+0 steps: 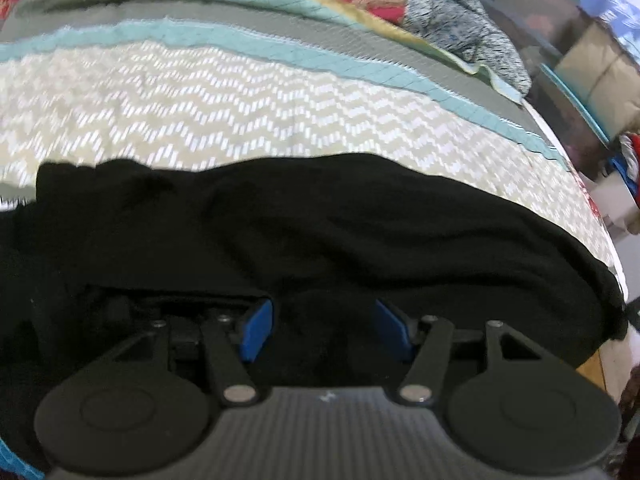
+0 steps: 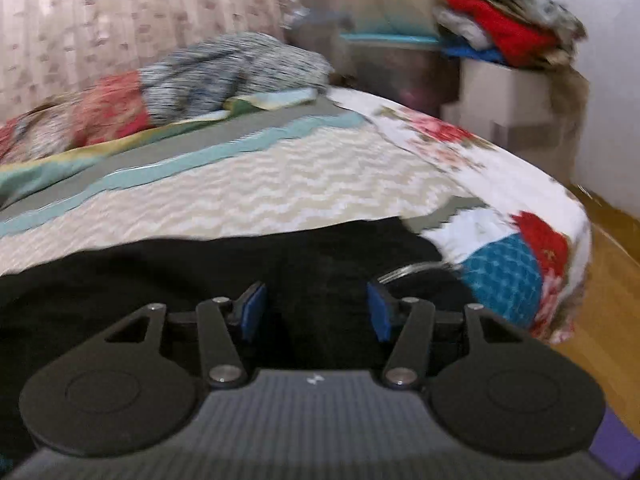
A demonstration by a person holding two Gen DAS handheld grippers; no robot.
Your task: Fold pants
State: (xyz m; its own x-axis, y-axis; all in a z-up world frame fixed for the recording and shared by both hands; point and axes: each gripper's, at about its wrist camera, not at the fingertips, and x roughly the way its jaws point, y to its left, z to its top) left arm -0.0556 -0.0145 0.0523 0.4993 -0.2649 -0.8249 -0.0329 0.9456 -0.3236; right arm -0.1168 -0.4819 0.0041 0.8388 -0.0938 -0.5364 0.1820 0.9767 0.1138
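The black pants (image 1: 320,220) lie bunched across the near part of the bed, on a cream zigzag cover (image 1: 240,112). My left gripper (image 1: 326,328) hangs low over them with its blue pads (image 1: 258,330) spread apart; dark cloth shows in the gap, but neither pad presses on it. In the right wrist view the pants (image 2: 200,272) run to the bed's right corner. My right gripper (image 2: 316,310) is over them, also open, with the black cloth below the gap and its pads (image 2: 378,312) clear of it. Both views are blurred.
A floral sheet (image 2: 460,152) covers the bed's right corner, with wooden floor (image 2: 600,320) beyond it. A thin metal loop (image 2: 412,269) lies on the pants near that corner. Crumpled patterned clothes (image 2: 224,72) sit at the far side of the bed. Boxes with stacked clothes (image 2: 500,36) stand behind.
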